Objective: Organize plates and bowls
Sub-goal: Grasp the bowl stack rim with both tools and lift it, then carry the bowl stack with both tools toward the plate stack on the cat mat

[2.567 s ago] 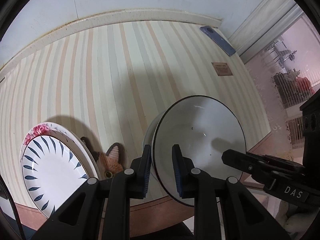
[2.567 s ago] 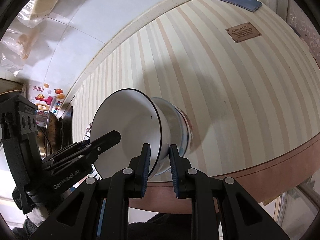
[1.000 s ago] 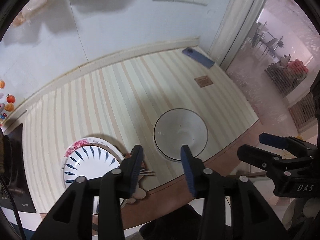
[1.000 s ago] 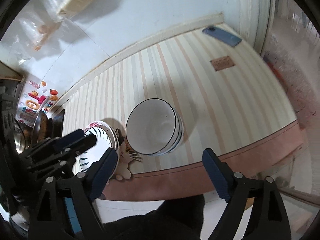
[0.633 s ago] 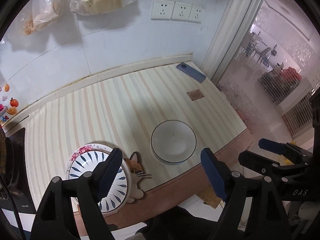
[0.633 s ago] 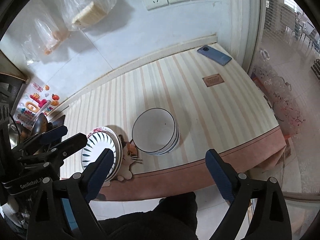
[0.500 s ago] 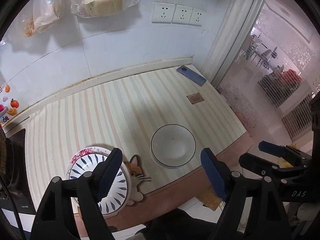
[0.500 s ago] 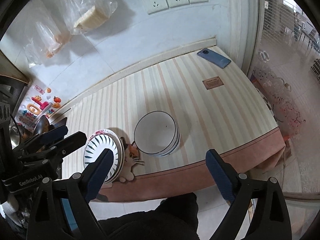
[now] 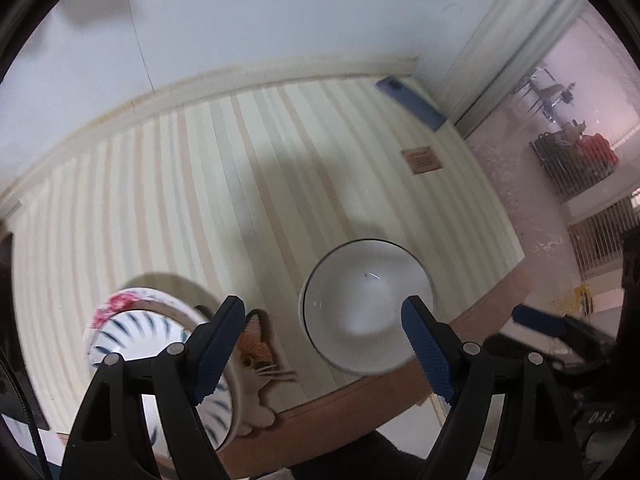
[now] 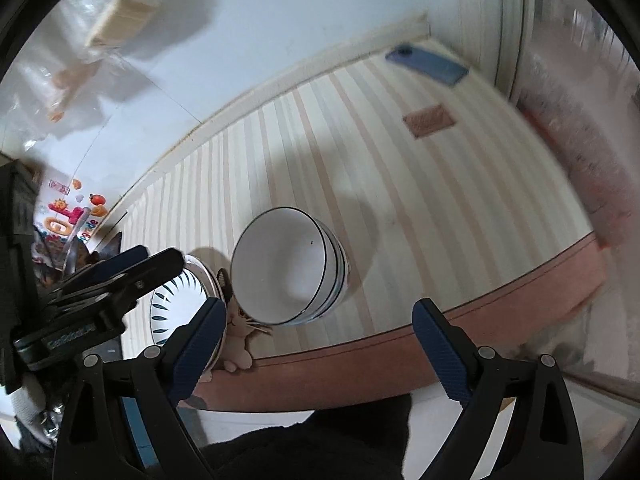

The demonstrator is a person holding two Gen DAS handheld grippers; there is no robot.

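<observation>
A stack of white bowls with thin dark rims [image 9: 366, 312] [image 10: 286, 266] stands near the front edge of the striped table. Left of it lies a stack of plates, the top one white with blue leaf strokes [image 9: 132, 338] [image 10: 176, 300], over one with red flowers. My left gripper [image 9: 322, 350] is open and empty, above and in front of the bowls and plates. My right gripper [image 10: 318, 346] is open and empty, held back over the table's front edge. Each gripper shows in the other's view [image 9: 560, 332] [image 10: 104, 276].
A cat-shaped mat [image 9: 260, 360] [image 10: 240, 332] lies between plates and bowls. A blue phone [image 9: 410, 100] [image 10: 426, 64] and a small brown label [image 9: 422, 160] [image 10: 428, 120] lie at the far right. A white wall [image 9: 260, 20] backs the table. Bagged food [image 10: 120, 20] hangs on it.
Both grippers have let go of the top bowl, opened wide and pulled back. Since half a second ago both have moved closer to the table again.
</observation>
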